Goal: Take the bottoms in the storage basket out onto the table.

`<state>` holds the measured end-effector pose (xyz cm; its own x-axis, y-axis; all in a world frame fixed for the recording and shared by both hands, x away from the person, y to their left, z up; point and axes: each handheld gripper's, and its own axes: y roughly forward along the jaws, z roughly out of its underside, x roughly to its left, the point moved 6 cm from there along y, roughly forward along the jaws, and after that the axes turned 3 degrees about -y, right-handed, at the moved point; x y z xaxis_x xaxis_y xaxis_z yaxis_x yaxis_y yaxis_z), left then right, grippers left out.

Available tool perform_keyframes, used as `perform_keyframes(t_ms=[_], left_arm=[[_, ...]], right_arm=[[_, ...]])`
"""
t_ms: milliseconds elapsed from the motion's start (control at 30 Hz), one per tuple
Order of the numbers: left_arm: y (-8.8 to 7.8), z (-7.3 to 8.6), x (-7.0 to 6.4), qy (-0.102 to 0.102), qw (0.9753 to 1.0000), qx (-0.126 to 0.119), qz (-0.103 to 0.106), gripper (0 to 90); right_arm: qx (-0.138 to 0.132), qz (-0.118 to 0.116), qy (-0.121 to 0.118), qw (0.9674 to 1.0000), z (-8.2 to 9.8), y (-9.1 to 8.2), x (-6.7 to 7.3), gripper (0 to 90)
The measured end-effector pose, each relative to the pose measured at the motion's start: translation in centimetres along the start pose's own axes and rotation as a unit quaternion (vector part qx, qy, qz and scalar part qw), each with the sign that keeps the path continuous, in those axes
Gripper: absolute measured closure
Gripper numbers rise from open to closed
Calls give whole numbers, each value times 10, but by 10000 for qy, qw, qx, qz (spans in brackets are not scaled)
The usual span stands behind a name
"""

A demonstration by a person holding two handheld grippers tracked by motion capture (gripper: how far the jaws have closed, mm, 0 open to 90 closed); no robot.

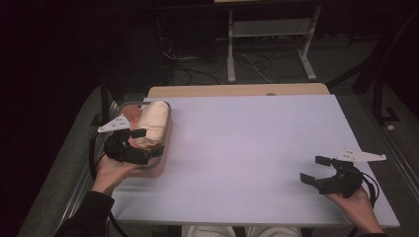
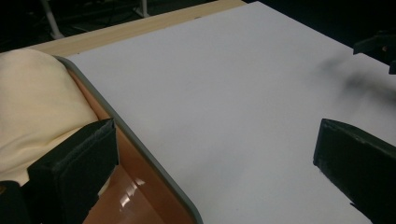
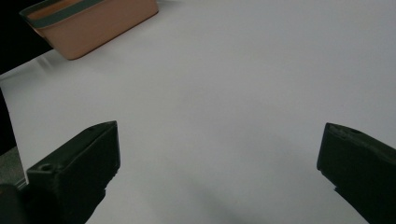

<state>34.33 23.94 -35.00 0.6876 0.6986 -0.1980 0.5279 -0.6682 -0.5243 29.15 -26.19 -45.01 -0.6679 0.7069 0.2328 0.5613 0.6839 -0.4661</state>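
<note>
Cream cloth roll [image 1: 151, 124] lies lengthwise in an orange tray [image 1: 167, 139] with a grey rim, at the left edge of the white worktop [image 1: 247, 148]. Left gripper [image 1: 147, 142] sits at the tray's near end, jaws spread: one jaw inside the tray against the cloth's near end, the other out over the tray's right rim. In the left gripper view the inner jaw rests beside the cloth, above the glossy tray floor. Right gripper [image 1: 316, 169] is well apart, low over the near right corner of the worktop, jaws spread, holding nothing.
</note>
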Motion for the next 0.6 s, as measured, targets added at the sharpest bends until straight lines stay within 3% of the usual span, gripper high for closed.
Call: perform_keyframes(t_ms=[600], left_arm=[[2,-16,24,-135,9998,12,-152,0]], right_arm=[[-11,1,-1,10000,0,0,0,0]])
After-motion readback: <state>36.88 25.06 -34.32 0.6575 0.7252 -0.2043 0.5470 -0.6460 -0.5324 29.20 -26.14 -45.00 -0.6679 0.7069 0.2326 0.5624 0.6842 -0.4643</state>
